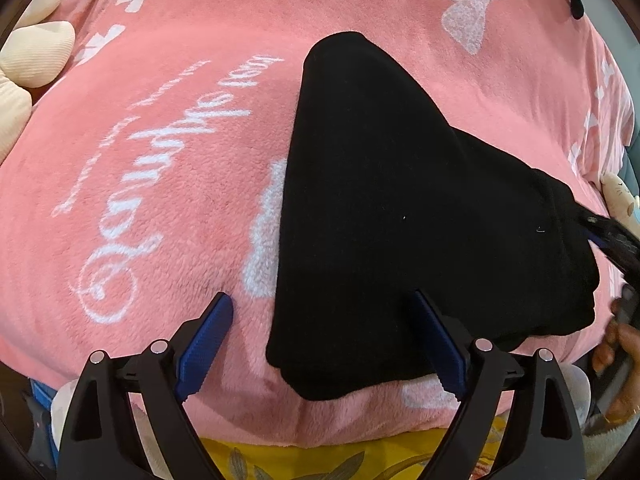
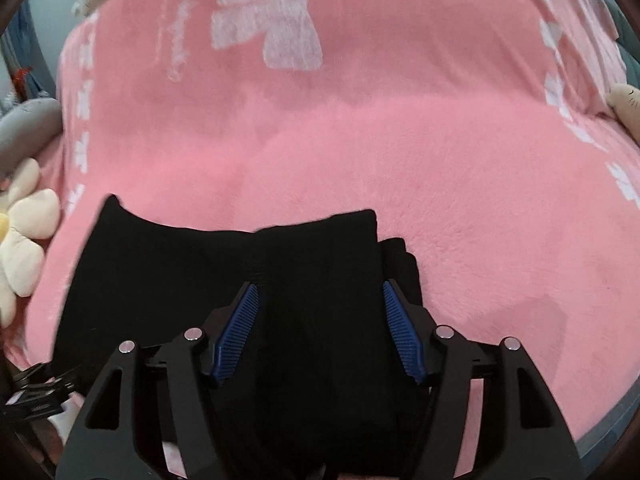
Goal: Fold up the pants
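Black pants [image 1: 400,216], folded to a soft wedge, are laid near the fleecy pink blanket's [image 1: 168,208] front edge. Left tool [image 1: 320,320] & right tool [image 2: 318,312] are held spread, nothing pinched.

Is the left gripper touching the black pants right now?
Cannot tell. In the left wrist view the left gripper is open over the pants, but height above the cloth is unclear.

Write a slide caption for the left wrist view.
Open left gripper hovers over folded black pants on a pink blanket.
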`<state>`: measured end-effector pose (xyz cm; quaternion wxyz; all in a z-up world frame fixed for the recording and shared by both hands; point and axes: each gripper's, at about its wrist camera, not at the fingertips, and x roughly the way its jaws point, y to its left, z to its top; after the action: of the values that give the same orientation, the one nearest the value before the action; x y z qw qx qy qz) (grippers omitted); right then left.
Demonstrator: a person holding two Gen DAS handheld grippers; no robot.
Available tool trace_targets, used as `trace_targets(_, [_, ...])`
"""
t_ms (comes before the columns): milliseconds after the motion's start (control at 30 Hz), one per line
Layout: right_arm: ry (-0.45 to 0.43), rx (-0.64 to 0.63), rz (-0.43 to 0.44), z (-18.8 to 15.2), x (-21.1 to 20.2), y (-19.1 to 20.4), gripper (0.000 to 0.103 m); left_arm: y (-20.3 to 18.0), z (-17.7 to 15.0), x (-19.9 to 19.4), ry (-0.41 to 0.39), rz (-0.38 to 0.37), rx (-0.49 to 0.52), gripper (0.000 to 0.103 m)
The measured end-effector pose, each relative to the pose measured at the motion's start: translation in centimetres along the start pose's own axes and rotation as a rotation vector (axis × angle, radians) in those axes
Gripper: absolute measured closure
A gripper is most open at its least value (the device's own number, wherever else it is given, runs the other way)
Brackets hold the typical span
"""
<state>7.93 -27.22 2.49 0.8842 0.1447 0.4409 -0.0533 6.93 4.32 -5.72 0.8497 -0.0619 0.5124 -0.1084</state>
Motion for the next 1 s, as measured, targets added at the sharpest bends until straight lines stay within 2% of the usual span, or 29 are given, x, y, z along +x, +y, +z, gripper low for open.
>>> trace_targets(133, [-0.002, 0.019, 0.003, -1.8, -2.4, -0.1, 0.04, -0.1, -0.1, -0.1, 0.001, 0.005, -0.001, 0.015])
trace_targets(367, [0.055, 0.065, 0.041, -6.1, -2.9, -0.9, 0.039, -0.8, -0.2, -0.4, -0.004, 0.03, 0.012, 0.015])
trace_targets(433, [0.058, 0.045, 0.039, -6.4, -2.7, -0.8, 0.036, -0.8, -0.2, -0.4, -0.004, 0.034, 0.012, 0.015])
trace_targets(700, [0.054, 0.01, 0.01, -6.9, -2.5, -0.3, 0.036, -0.9, -0.3, -0.2, 0.0, 0.034, 0.003, 0.015])
trace_targets(1000, [0.049, 0.053, 0.042, -6.6, -3.0, -1.0, 0.036, -0.4, -0.5, -0.5, -0.006, -0.008, -0.013, 0.016])
